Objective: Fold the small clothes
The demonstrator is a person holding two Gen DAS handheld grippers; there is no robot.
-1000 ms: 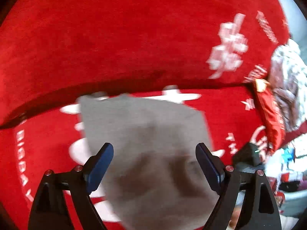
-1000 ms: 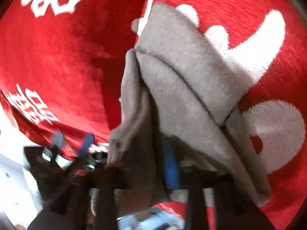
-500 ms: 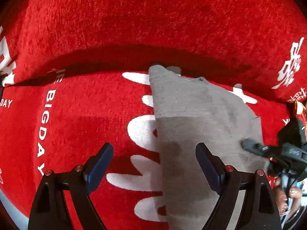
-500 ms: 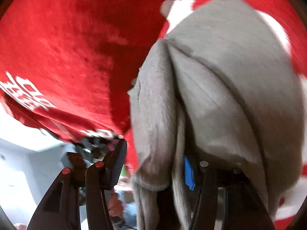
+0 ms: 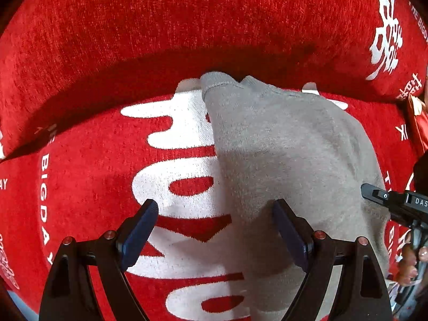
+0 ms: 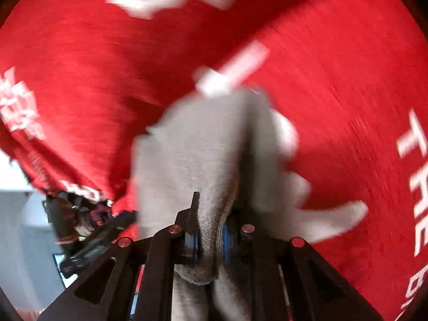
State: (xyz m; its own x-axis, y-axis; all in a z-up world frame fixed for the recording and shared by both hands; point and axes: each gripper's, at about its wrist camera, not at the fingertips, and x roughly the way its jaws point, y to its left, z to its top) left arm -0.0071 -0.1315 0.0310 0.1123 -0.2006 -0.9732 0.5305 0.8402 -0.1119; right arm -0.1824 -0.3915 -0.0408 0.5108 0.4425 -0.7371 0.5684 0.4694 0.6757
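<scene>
From the left wrist view, the grey garment point(image 5: 281, 160) lies on a red cover point(image 5: 93, 160) with large white lettering, its far end at the crease where the cover rises into a padded back. The left gripper point(image 5: 215, 230) hangs above it with its fingers point(image 5: 137, 231) spread wide and nothing between them; one pad is over the white lettering, the other over the cloth's near part. At the right edge the other black tool point(image 5: 396, 206) reaches the garment's side. From the right wrist view, which is blurred, the right gripper point(image 6: 210, 240) is closing its fingers on a bunched edge of the grey cloth, which is pinched between the blue pads. The step in hand looks like gathering one side for a fold. Next, the left fingers probably need to come down onto the opposite edge and close there before the cloth is carried over.
</scene>
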